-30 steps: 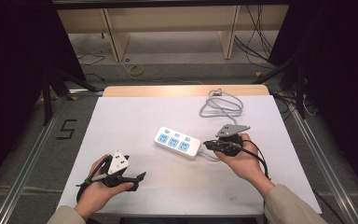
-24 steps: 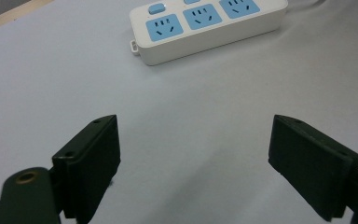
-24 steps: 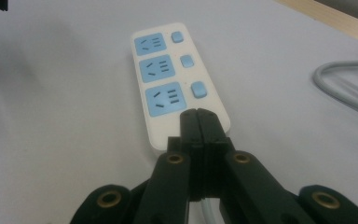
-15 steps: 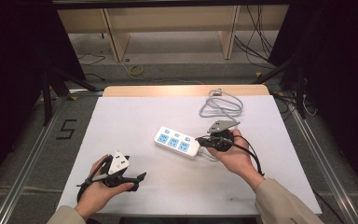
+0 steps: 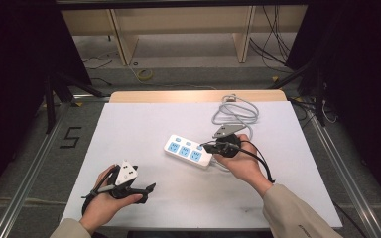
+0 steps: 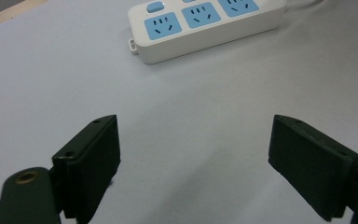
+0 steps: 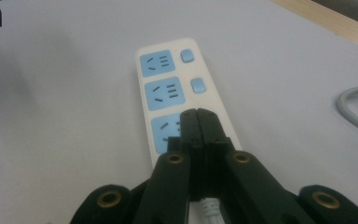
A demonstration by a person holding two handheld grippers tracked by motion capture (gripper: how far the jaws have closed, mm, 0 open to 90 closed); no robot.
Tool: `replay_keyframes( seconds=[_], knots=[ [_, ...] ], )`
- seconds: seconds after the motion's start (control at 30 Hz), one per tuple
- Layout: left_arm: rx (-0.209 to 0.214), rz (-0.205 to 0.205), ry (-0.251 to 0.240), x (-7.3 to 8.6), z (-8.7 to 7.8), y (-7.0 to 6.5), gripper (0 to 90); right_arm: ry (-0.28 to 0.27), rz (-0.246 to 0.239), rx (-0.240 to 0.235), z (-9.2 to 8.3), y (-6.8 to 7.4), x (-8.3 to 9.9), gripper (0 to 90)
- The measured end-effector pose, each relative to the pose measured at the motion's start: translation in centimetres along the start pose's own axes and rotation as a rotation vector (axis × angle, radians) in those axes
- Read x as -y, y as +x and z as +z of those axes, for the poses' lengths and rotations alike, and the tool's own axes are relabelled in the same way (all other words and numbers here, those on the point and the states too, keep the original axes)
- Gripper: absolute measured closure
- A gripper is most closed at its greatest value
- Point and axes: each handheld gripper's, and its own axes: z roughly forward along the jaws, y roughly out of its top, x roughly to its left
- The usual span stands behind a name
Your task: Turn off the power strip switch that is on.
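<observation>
the power strip (image 5: 188, 150) lies flat near the middle of the white tabletop (image 5: 144, 129), its long side running from 10 o'clock to 4 o'clock in the high view, three blue sockets facing up. its grey cable (image 5: 235, 110) coils at 1 o'clock from it, near the far edge. the right tongs (image 5: 209, 147) hover over the strip's cable end, jaws pressed together with nothing between them; in the right gripper view their tips (image 7: 198, 116) sit above the nearest socket. the left tongs (image 5: 149, 188) rest at 7 o'clock from the strip, well apart from it, jaws spread wide and empty over bare tabletop.
</observation>
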Motion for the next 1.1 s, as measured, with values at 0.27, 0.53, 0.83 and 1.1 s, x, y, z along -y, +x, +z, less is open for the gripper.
replay_keyframes(
  seconds=[0.27, 0.53, 0.83, 1.1],
  knots=[
    [0.001, 0.001, 0.000, 0.0, 0.0, 0.0, 16.1, 0.007, -0.005, 0.001, 0.7, -0.1, -0.5, 90.0],
    [0.000, 0.001, -0.001, 0.0, 0.0, 0.0, 16.1, 0.012, 0.000, 0.000, 1.6, -0.2, -1.0, 90.0],
    [0.002, 0.003, -0.001, 0.0, 0.0, 0.0, 16.1, 0.023, -0.004, 0.001, 2.4, -0.4, -1.5, 90.0],
    [0.002, 0.006, 0.002, 0.0, 0.0, 0.0, 16.2, 0.034, -0.003, 0.006, 3.1, -0.6, -2.1, 90.0]
  ],
)
